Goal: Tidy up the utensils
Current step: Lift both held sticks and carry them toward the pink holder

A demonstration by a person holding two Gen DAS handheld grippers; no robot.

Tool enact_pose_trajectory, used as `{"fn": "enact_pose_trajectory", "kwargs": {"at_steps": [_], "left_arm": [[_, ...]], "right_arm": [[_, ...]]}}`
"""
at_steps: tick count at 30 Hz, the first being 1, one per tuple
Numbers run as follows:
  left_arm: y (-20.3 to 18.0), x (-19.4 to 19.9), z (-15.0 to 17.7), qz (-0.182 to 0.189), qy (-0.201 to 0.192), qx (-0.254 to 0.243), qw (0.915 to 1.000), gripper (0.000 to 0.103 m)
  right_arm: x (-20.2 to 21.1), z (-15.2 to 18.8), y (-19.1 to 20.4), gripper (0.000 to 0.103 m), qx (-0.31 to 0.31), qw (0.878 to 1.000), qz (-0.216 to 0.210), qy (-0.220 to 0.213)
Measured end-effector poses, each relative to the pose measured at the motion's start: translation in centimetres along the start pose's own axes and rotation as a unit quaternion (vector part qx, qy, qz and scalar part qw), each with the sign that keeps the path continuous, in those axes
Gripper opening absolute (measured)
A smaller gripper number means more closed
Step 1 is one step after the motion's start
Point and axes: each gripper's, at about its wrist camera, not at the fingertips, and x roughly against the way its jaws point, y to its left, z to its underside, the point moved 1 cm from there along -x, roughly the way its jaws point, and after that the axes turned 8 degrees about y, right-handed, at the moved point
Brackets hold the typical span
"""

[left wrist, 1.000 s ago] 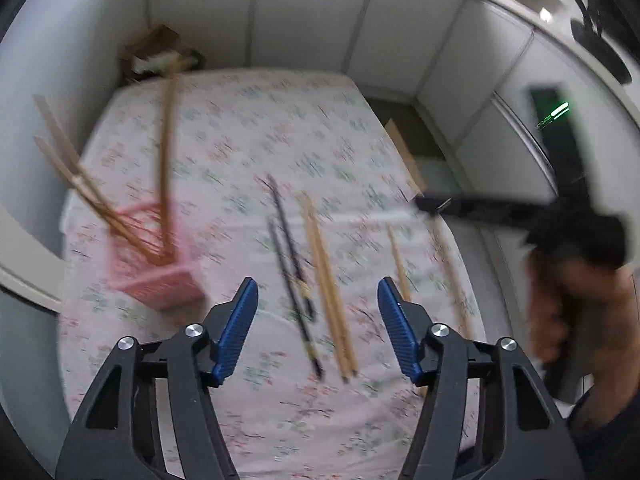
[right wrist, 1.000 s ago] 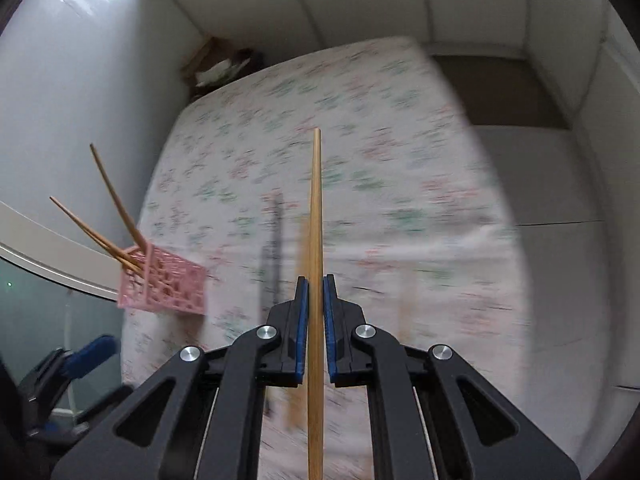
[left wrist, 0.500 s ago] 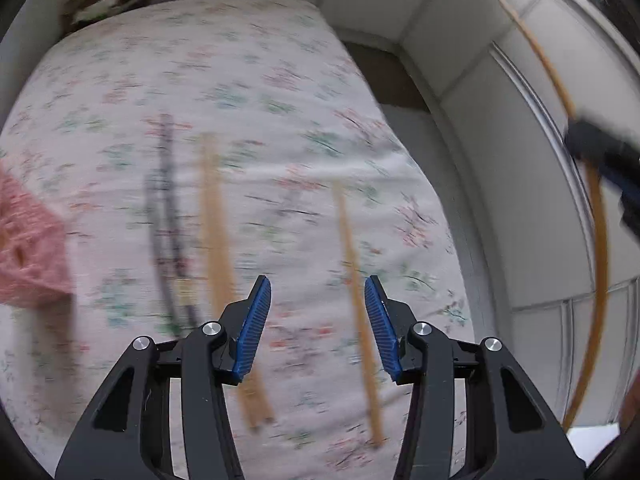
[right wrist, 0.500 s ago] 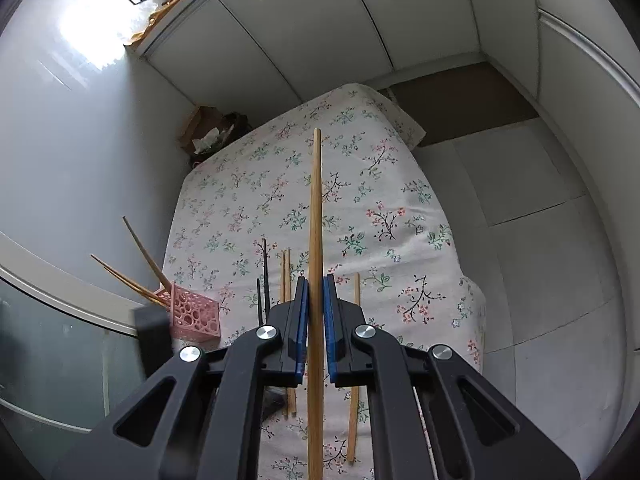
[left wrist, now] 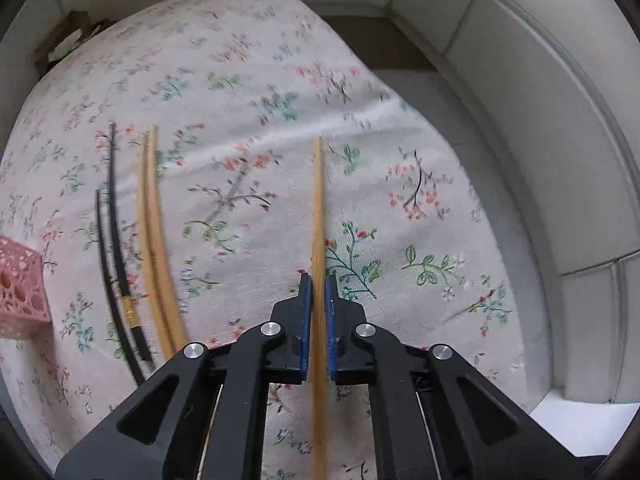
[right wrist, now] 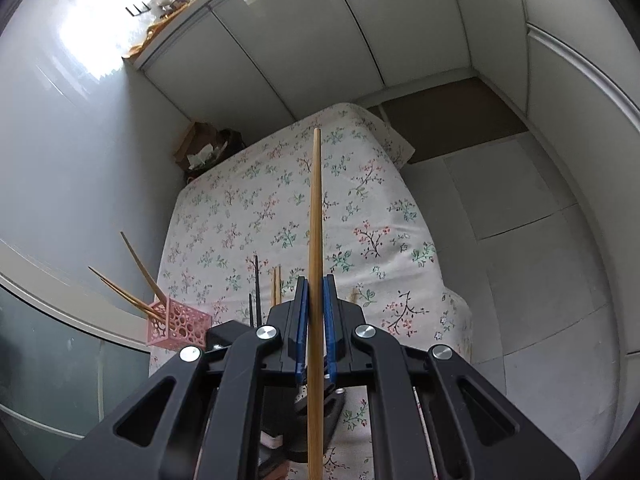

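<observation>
My left gripper (left wrist: 319,284) is shut on a wooden chopstick (left wrist: 318,208) low over the flowered tablecloth (left wrist: 248,92). A pair of wooden chopsticks (left wrist: 150,220) and a pair of black chopsticks (left wrist: 110,232) lie to its left. The pink lattice holder (left wrist: 18,288) stands at the far left. My right gripper (right wrist: 315,288) is shut on another wooden chopstick (right wrist: 316,208) and is held high above the table. From there the pink holder (right wrist: 178,322) shows with several wooden chopsticks (right wrist: 132,280) leaning in it. The left gripper's body (right wrist: 316,404) shows below.
The table's right edge (left wrist: 492,264) drops to a grey tiled floor (right wrist: 520,216). White cabinet fronts (right wrist: 320,40) stand behind the table. A brown box with tissues (right wrist: 200,152) sits beyond the far left corner. A glass panel (right wrist: 48,360) is at the left.
My left gripper has moved right and down and closed on the lone wooden chopstick. My right gripper has risen higher with its chopstick still held.
</observation>
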Motion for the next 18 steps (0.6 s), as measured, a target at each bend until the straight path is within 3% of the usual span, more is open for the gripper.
{"fn": "enact_pose_trajectory", "kwargs": {"at_steps": [6, 11, 14, 18], "left_arm": [[2.7, 7.9, 1.0, 0.056, -0.116, 0.020, 0.9915, 0.006], [5.3, 14.4, 1.2, 0.075, -0.208, 0.037, 0.9745, 0.006], [8.1, 18.4, 1.7, 0.087, -0.278, 0.056, 0.9551, 0.006], [12.4, 21.9, 2.7, 0.057, -0.363, 0.081, 0.9264, 0.006]], "right_arm": [[0.4, -0.1, 0.1, 0.008, 0.007, 1.000, 0.003, -0.015], [0.2, 0.4, 1.4, 0.008, 0.030, 0.999, -0.005, -0.028], [0.3, 0.6, 2.5, 0.008, 0.047, 0.998, -0.015, -0.041], [0.4, 1.0, 4.3, 0.008, 0.074, 0.995, -0.014, -0.066]]}}
